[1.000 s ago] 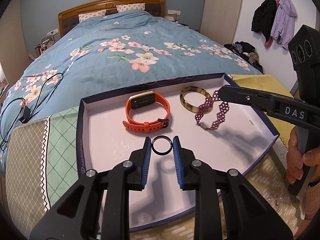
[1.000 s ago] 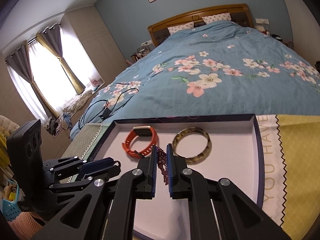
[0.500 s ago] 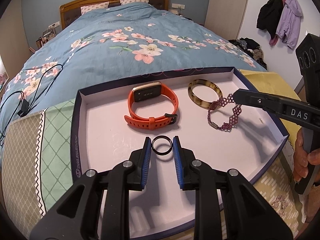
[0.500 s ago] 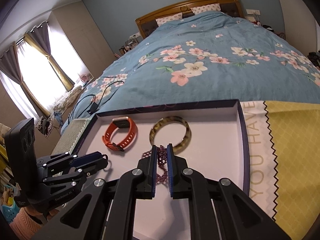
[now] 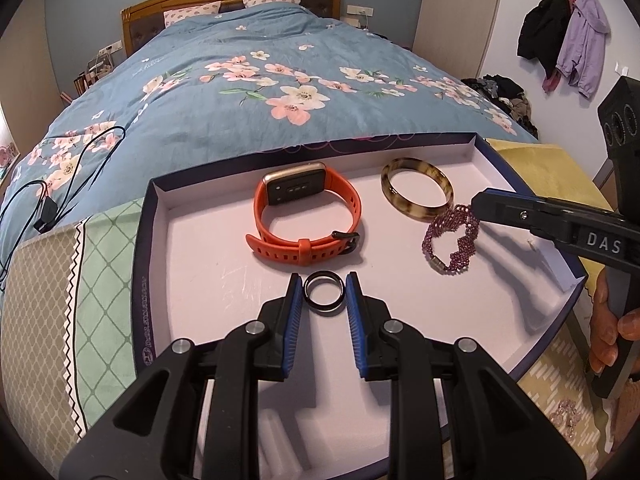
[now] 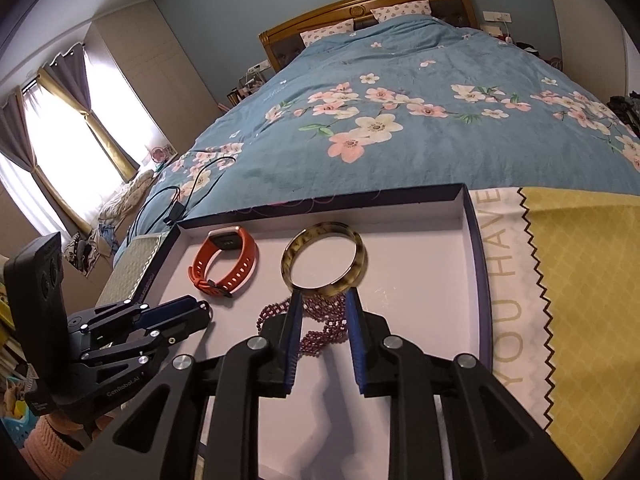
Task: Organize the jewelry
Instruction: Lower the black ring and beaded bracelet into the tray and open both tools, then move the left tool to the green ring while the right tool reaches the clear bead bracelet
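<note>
Jewelry placement, release step: right gripper (image 6: 321, 307), jaws just opened, straddles the beaded bracelet (image 5: 451, 238) lying near the tray's (image 5: 158, 216) right edge; left gripper (image 5: 323, 294) pinches the black ring (image 5: 323, 293) near the front edge. Next, presumably: withdraw right, set ring down.

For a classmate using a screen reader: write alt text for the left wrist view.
The left gripper holds a black ring between its blue pads over a shallow white tray at the foot of a floral bed. Beyond lie an orange watch, a tortoiseshell bangle and a purple beaded bracelet, with the right gripper over the bracelet.
</note>
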Demonstrator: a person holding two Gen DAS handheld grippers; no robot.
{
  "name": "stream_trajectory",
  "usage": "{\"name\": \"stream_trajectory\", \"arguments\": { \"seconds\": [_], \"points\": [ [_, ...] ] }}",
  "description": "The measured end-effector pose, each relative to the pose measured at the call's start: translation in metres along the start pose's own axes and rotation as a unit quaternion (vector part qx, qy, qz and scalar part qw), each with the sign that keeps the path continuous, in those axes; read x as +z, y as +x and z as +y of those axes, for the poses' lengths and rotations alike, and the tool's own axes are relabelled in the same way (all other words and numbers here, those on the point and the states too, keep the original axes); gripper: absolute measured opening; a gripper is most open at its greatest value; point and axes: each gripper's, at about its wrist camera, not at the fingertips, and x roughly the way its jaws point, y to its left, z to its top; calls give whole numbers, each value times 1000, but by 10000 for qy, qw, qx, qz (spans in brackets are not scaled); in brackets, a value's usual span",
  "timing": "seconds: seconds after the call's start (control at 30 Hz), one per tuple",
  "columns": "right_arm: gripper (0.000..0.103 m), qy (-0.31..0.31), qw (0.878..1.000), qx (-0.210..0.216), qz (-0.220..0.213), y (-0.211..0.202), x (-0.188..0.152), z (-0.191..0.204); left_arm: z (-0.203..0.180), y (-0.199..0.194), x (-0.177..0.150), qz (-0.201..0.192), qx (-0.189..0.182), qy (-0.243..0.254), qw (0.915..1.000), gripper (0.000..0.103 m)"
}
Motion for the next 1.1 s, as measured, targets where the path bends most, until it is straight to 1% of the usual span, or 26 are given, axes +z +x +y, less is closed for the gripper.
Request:
{"name": "stream_trajectory", "arguments": {
  "seconds": [0.07, 0.13, 0.2, 0.27, 0.33, 0.47, 0.57, 0.63, 0.7, 0.77, 0.83, 0.97, 1.1],
  "points": [
    [23, 0, 10000, 8, -83, -5, 1, 0, 0, -1, 0, -35, -16, -17, 10000, 23],
    [28, -16, 9999, 40, -155, -11, 2, 2, -1, -6, 0, -150, -11, -23, 9999, 23],
    [32, -99, 9996, 42, -264, -20, 2, 6, -1, -13, 0, -263, 45, -31, 9996, 28],
    [33, -168, 9992, 121, -333, -28, 2, 10, -1, -23, 1, -387, 70, -65, 9992, 29],
    [38, -272, 9986, 188, -410, -40, -1, 16, -1, -34, 1, -504, 44, -109, 9987, 30],
    [40, -567, 9964, 342, -520, -65, -10, 26, -4, -62, -3, -720, -32, -76, 9974, 33],
    [41, -782, 9945, 443, -546, -80, -20, 32, -6, -85, -12, -871, -65, -15, 9962, 34],
    [41, -910, 9933, 484, -519, -88, -27, 35, -7, -98, -19, -919, -145, -23, 9957, 36],
    [41, -1042, 9921, 532, -460, -94, -37, 38, -7, -109, -27, -991, -131, -34, 9950, 36],
    [41, -1129, 9914, 568, -346, -98, -49, 38, -7, -120, -38, -1039, -212, -53, 9944, 37],
    [41, -1220, 9906, 563, -253, -100, -58, 39, -9, -125, -48, -1025, -293, -45, 9943, 37],
    [41, -1451, 9883, 476, -3, -100, -84, 41, -16, -132, -70, -962, -308, 73, 9949, 38],
    [41, -1610, 9857, 451, 207, -98, -102, 42, -23, -133, -88, -857, -318, 163, 9957, 40]
  ]
}}
